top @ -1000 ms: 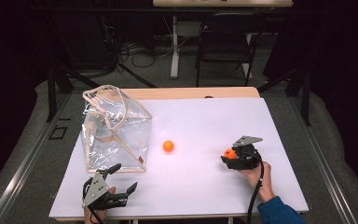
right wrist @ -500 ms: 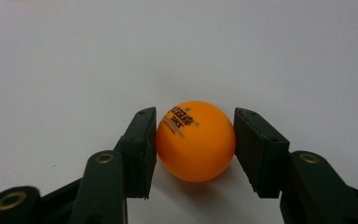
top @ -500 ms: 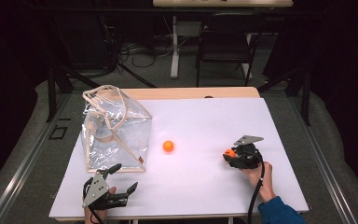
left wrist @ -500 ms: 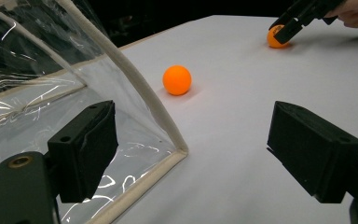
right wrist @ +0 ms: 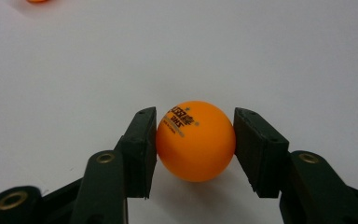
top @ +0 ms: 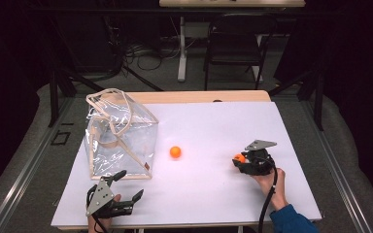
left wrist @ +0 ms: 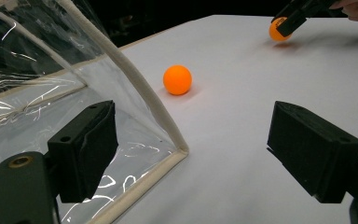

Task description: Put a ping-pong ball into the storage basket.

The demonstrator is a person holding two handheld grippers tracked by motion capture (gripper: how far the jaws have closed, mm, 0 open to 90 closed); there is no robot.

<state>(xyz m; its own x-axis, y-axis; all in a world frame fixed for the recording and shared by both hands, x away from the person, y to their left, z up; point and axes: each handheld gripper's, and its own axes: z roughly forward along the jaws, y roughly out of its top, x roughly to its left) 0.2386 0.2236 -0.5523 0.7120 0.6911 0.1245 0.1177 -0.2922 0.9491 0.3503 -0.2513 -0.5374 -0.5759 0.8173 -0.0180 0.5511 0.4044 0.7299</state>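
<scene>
White desk [top: 213, 199] in a dark room: right gripper [top: 243, 163] clamps an orange ball [right wrist: 196, 141] near the right edge; left gripper [left wrist: 205, 154], jaws apart, waits beside the clear bag [top: 119, 138], seemingly its destination.

chair [top: 235, 46] | beyond table's far edge | cables [top: 143, 51] | on floor | left of chair

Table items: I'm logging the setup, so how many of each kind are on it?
Orange balls: 2, one loose and one between the right tongs.
Clear bag: 1.
Total: 3.
</scene>
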